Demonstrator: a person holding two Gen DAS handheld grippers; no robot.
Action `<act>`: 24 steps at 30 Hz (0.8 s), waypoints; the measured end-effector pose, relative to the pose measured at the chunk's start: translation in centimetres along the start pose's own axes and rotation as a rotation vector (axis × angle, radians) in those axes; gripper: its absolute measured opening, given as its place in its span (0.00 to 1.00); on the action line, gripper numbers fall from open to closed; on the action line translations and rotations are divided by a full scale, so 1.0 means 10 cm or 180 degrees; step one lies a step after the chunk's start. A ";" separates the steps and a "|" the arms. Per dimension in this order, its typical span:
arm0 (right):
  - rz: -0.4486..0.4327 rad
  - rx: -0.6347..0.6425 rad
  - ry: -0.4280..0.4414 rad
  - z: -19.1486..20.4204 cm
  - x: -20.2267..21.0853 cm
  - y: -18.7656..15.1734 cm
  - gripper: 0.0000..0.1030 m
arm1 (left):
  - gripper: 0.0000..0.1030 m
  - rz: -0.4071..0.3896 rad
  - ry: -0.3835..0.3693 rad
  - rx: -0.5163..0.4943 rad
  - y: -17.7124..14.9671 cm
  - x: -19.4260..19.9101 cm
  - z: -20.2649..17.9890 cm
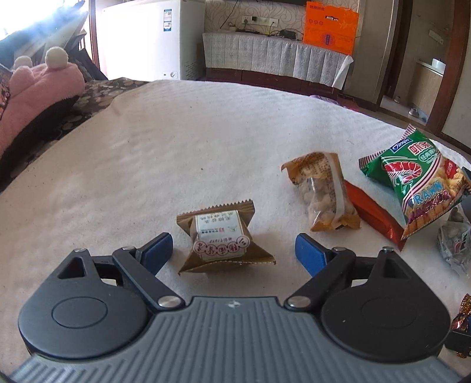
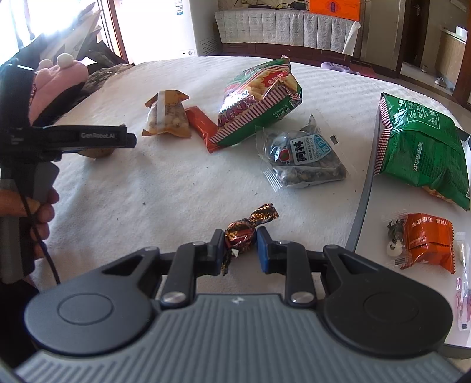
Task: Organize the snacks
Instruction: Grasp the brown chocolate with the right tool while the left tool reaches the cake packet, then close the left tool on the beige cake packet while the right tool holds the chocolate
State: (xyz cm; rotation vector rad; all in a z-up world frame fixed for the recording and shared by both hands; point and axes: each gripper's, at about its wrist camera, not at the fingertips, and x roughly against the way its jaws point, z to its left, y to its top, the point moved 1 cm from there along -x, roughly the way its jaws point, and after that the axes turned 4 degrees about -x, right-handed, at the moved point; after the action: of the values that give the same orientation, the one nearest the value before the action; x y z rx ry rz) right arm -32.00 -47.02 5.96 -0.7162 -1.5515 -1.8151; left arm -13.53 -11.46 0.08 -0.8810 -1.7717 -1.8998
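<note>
My left gripper (image 1: 232, 250) is open, its blue pads on either side of a brown-wrapped cake packet (image 1: 223, 240) that lies on the white cloth. My right gripper (image 2: 239, 250) is shut on a dark foil-wrapped candy (image 2: 241, 234), held between its pads just over the cloth. Further out lie a nut packet (image 2: 166, 117), an orange bar (image 2: 203, 125), a green prawn cracker bag (image 2: 259, 97) and a clear seed packet (image 2: 300, 156). The left gripper also shows in the right wrist view (image 2: 88, 138).
A white tray (image 2: 365, 188) at the right holds a second green bag (image 2: 424, 147), an orange packet (image 2: 426, 241) and small sweets. A pink plush (image 1: 38, 88) lies at the far left. A cabinet with an orange box (image 1: 331, 26) stands behind.
</note>
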 end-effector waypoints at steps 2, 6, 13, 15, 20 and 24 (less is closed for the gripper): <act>0.0001 0.0004 0.0003 0.00 0.00 0.00 0.26 | 0.85 -0.0021 -0.0006 0.0001 0.00 0.00 -0.01; 0.0002 0.0004 0.0007 0.00 0.00 0.00 0.26 | 0.68 -0.0073 -0.0074 -0.0027 0.00 0.04 -0.04; 0.0001 -0.0008 0.0004 0.00 0.00 0.00 0.26 | 0.59 -0.0076 -0.0199 0.0067 0.01 0.12 -0.04; 0.0002 -0.0019 0.0000 0.01 0.00 0.00 0.26 | 0.59 -0.0119 -0.0220 0.0054 0.02 0.16 -0.06; 0.0006 -0.0024 0.0000 0.00 0.01 0.01 0.26 | 0.58 -0.0149 -0.0229 0.0038 0.04 0.20 -0.10; 0.0000 -0.0029 0.0006 0.00 0.01 0.01 0.26 | 0.58 -0.0195 -0.0242 0.0003 0.05 0.25 -0.11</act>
State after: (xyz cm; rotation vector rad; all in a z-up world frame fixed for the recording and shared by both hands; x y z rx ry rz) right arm -31.98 -47.02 6.11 -0.7186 -1.5431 -1.8234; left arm -15.18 -12.28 2.11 -0.9198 -1.8639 -1.9269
